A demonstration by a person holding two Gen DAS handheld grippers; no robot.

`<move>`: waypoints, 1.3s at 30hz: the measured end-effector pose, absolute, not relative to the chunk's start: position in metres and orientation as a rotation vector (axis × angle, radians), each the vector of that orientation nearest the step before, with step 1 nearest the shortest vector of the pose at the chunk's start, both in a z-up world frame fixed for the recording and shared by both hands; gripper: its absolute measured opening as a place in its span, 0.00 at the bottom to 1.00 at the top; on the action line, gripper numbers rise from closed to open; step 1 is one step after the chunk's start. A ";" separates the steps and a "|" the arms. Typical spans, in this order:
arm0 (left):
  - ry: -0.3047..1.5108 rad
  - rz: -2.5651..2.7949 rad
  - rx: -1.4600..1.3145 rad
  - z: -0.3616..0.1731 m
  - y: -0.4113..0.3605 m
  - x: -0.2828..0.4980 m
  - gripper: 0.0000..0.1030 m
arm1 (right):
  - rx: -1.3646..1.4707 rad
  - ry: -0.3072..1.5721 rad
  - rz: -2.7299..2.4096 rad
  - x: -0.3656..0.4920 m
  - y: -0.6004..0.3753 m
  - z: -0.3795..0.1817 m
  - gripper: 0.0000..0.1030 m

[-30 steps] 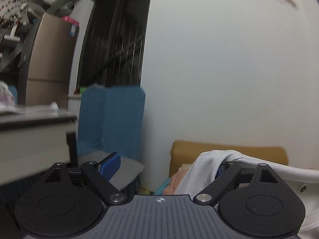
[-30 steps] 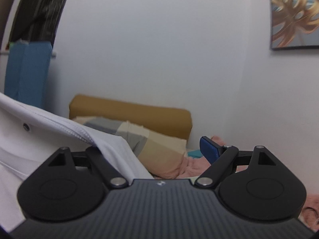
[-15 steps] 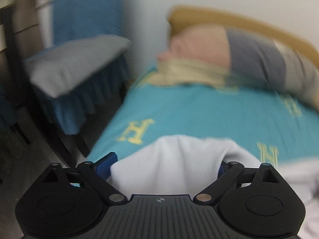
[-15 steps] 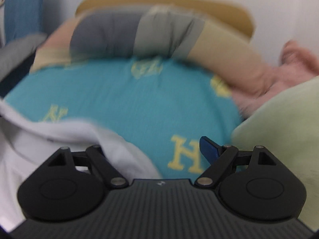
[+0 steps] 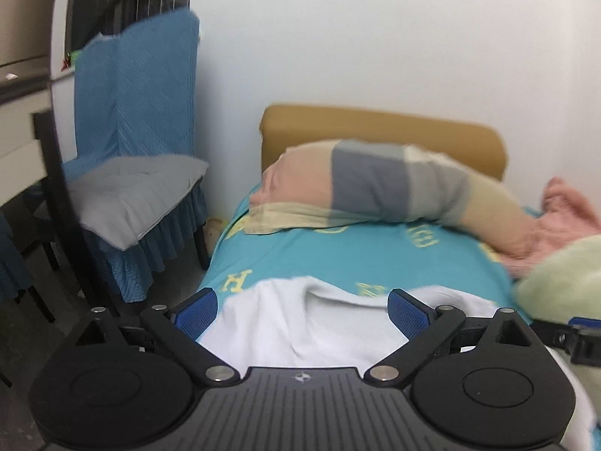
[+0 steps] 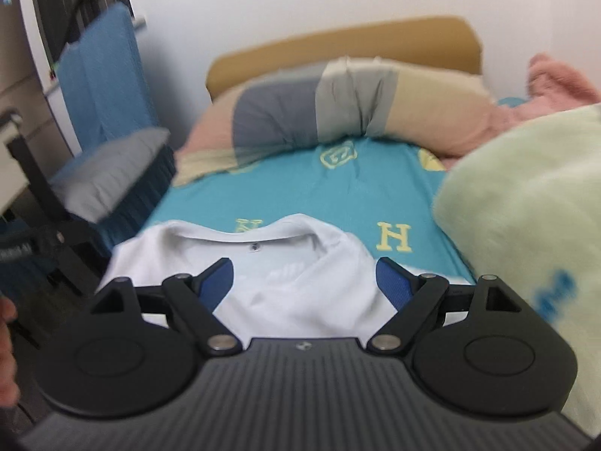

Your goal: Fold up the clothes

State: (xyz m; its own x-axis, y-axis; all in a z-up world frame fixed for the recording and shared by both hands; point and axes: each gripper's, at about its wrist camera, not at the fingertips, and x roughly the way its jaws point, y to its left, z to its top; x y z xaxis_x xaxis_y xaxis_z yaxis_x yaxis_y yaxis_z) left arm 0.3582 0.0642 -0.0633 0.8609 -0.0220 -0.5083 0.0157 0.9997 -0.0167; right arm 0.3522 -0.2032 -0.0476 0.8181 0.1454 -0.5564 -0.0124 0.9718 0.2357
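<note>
Your white shirt [image 6: 300, 289] lies flat on the bed [image 6: 338, 188], collar toward the pillow [image 6: 338, 109], near the bed's foot end. Your right gripper [image 6: 304, 282] has its fingers [image 6: 216, 282] spread wide apart, with the shirt's collar area lying between and beneath them, not pinched. Your left gripper [image 5: 302, 310] is also spread wide; the shirt [image 5: 300, 323] fills the gap between its fingers [image 5: 405, 314], loose, with a raised fold in the middle. A pale green blanket [image 6: 526, 206] sits just right of the shirt.
</note>
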 end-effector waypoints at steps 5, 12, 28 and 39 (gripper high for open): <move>0.501 -0.082 -0.016 -0.027 0.044 0.253 0.96 | 0.193 0.515 0.067 0.251 -0.201 0.001 0.82; 0.498 -0.098 -0.006 0.010 0.027 0.141 0.96 | 0.177 0.408 0.077 0.125 -0.197 0.050 0.82; 0.559 -0.007 -0.065 0.010 0.035 0.113 0.97 | 0.291 0.368 0.139 0.071 -0.217 -0.009 0.82; 0.643 0.082 -0.101 -0.041 0.076 0.150 0.97 | 0.227 0.392 0.132 0.079 -0.217 -0.037 0.82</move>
State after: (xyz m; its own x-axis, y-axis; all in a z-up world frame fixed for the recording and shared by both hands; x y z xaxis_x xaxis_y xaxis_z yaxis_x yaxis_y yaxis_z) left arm 0.1495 0.0758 -0.0406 0.7971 0.0446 -0.6022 -0.1071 0.9919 -0.0684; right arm 0.0790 -0.2168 -0.0368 0.9160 0.1713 -0.3626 -0.0839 0.9660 0.2445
